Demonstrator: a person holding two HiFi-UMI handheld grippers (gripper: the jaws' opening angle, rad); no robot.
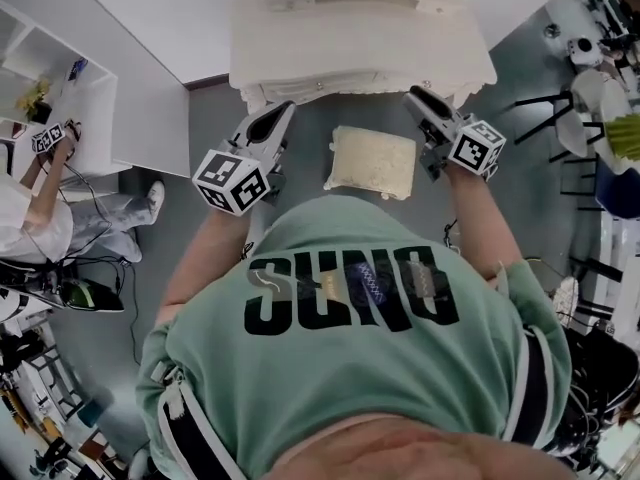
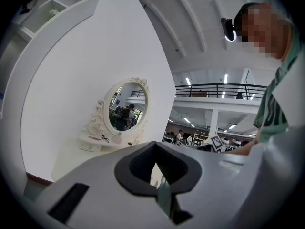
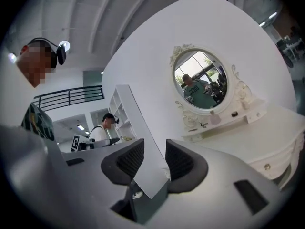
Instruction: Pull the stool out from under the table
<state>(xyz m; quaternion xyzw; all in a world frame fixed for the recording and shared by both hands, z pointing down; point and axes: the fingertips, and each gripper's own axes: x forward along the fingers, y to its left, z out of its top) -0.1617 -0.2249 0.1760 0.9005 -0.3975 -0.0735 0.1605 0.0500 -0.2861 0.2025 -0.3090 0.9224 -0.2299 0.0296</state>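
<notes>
The stool (image 1: 371, 161), with its cream cushion, is seen on the grey floor just in front of the white dressing table (image 1: 300, 73). Its whole seat is in view, and the far edge lies near the front edge of the table but is not covered by it. From this it is judged that the pulling out is done, or nearly done. At most a small further pull toward the person may be left, though how far out the stool is wanted cannot be told. The stool is not touched by any gripper. The left gripper (image 1: 278, 116) is held in the air at the left of the stool, and its jaws are closed together at the tips with nothing between them. The right gripper (image 1: 420, 100) is held at the right of the stool, and its jaws stand a little apart with nothing gripped. Only the far wall is seen through the gap. On the far part of the table an oval mirror (image 3: 201, 82) is mounted. Further left, a white shelf unit (image 1: 60, 78) and another person (image 1: 40, 208) can be seen.
</notes>
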